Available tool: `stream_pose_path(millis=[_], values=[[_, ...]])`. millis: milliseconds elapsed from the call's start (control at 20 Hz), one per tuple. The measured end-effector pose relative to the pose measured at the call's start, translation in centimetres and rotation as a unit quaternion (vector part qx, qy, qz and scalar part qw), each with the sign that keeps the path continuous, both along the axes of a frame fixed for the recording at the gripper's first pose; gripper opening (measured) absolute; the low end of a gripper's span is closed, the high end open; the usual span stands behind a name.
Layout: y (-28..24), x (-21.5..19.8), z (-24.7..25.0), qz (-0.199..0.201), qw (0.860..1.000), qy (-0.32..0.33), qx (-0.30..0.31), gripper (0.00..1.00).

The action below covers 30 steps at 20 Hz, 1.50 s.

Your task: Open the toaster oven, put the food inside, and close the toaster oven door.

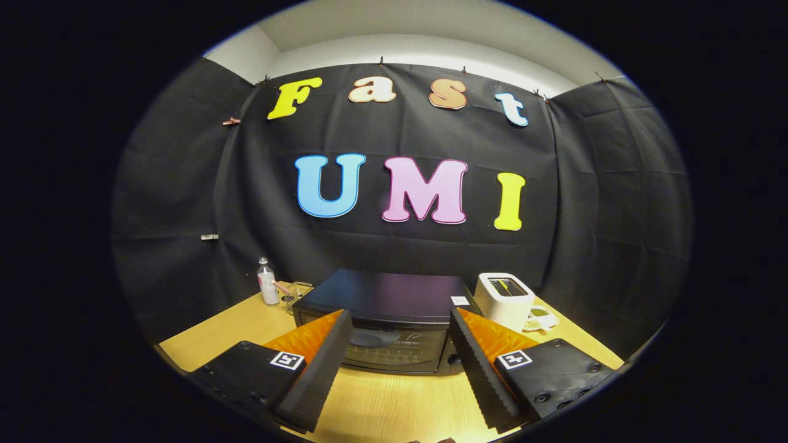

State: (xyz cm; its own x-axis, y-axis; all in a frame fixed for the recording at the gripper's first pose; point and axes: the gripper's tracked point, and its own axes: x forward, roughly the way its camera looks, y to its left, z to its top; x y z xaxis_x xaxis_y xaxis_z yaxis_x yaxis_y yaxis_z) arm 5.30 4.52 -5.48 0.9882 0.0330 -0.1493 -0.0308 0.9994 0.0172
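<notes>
while wide open and holding nothing, claw (pixel 400 344) up off the wooden surface (pixel 381 400), facing toaster oven (pixel 385 323) at 12 o'clock, door shut. could bump white toaster (pixel 505 298) at 1 o'clock if swung wide.

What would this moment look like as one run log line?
phase: approach | gripper: open, holding nothing | toaster oven: door closed, just ahead of fingers | white toaster: right of oven | bottle: left of oven

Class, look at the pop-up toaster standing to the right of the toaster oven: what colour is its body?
White, seen best in the gripper view: the toaster.
</notes>
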Motion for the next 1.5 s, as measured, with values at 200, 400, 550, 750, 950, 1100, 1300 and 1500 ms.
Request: stream_pose_path(millis=[200, 400, 550, 750, 950, 1100, 1300, 1500], values=[[2.4, 2.4, -0.7, 0.011, 1.0, 0.009, 0.015, 0.97], [3.8, 5.3, -2.9, 0.008, 1.0, 0.02, -0.003, 0.97], [3.5, 7.2, -5.3, -0.009, 0.999, 0.049, -0.002, 0.97], [3.0, 9.2, -8.3, -0.027, 0.996, 0.087, 0.003, 0.98], [4.1, 10.2, -9.8, -0.012, 0.994, 0.104, -0.004, 0.98], [4.2, 10.4, -10.5, -0.029, 0.992, 0.123, 0.027, 0.97], [4.1, 11.0, -10.9, -0.039, 0.991, 0.131, 0.008, 0.97], [4.1, 10.6, -11.0, -0.037, 0.99, 0.139, 0.016, 0.97]])
